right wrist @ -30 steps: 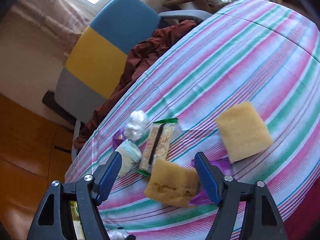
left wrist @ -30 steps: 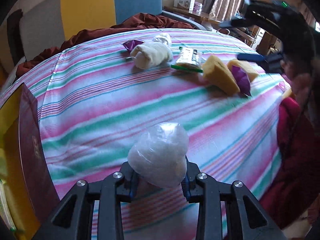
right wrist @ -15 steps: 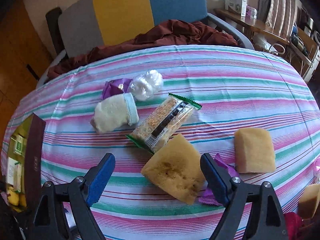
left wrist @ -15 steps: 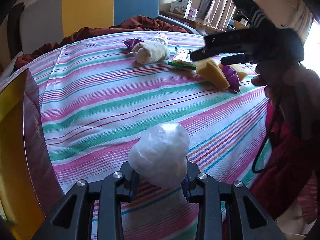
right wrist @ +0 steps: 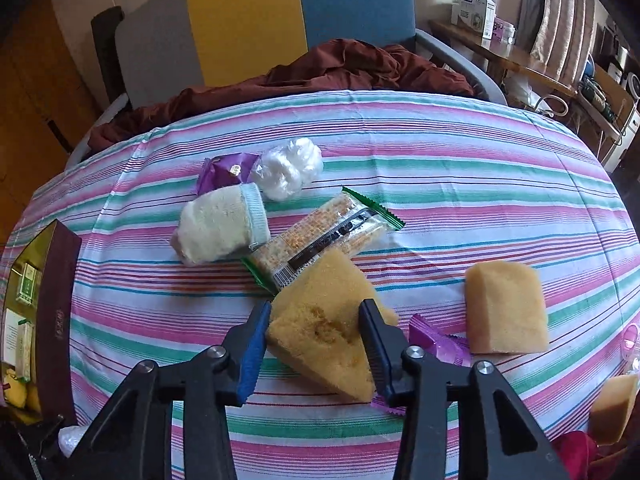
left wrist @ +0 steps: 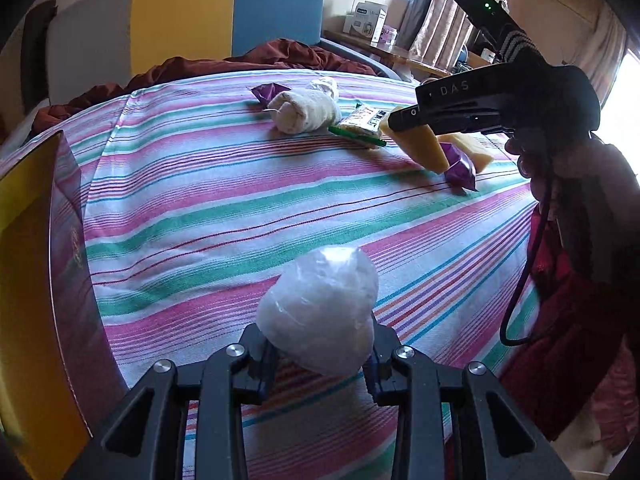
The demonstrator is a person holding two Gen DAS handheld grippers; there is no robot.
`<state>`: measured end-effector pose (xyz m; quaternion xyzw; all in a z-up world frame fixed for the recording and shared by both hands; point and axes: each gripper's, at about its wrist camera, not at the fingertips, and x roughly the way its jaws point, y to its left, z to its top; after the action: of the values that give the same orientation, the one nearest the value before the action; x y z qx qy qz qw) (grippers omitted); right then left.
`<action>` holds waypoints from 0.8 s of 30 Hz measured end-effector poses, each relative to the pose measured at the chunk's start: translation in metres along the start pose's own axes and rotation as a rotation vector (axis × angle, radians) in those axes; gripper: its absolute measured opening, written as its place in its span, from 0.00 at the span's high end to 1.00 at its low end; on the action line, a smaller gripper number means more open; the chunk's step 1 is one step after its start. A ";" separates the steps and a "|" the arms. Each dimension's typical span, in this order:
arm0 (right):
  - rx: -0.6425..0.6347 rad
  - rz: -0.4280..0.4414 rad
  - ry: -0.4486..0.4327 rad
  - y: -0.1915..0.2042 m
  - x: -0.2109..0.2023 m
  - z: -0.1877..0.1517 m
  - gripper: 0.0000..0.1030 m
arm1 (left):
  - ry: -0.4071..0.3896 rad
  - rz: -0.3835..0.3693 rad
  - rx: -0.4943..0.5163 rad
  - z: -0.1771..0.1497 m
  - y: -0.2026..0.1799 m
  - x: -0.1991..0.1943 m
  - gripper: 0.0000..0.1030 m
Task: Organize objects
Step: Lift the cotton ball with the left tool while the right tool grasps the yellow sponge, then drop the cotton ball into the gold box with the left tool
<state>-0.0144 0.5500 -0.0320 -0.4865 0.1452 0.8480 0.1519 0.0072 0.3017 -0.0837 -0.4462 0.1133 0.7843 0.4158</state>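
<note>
My left gripper is shut on a white plastic-wrapped bundle, held above the striped tablecloth. In the right wrist view my right gripper is closing its jaws on a yellow sponge wedge, and both pads touch the wedge's sides. The left wrist view shows the same right gripper over that sponge, held by a hand. Behind the wedge lie a snack bar, a rolled cream sock, a purple packet and a white plastic wad.
A dark red box with a yellow inside stands at the table's left edge. A second sponge and a purple wrapper lie to the right, and a third sponge sits at the right edge. A brown cloth drapes the chair behind.
The right gripper rolled level, came down over the sponge wedge and drew its wide jaws in against it. The left gripper kept its hold on the bundle and barely shifted.
</note>
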 end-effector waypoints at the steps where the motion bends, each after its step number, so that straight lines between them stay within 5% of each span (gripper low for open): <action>1: -0.004 0.001 -0.001 0.002 0.000 0.000 0.56 | -0.001 0.000 -0.003 -0.001 0.000 -0.002 0.66; 14: -0.019 -0.004 -0.007 0.005 -0.001 -0.002 0.57 | -0.123 0.010 -0.093 0.002 0.031 -0.082 0.66; 24: -0.053 -0.022 -0.010 0.011 -0.001 -0.004 0.56 | -0.162 0.205 -0.337 0.001 0.160 -0.142 0.66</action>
<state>-0.0153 0.5385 -0.0320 -0.4875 0.1165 0.8524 0.1490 -0.0778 0.1232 -0.0017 -0.4311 -0.0084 0.8636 0.2613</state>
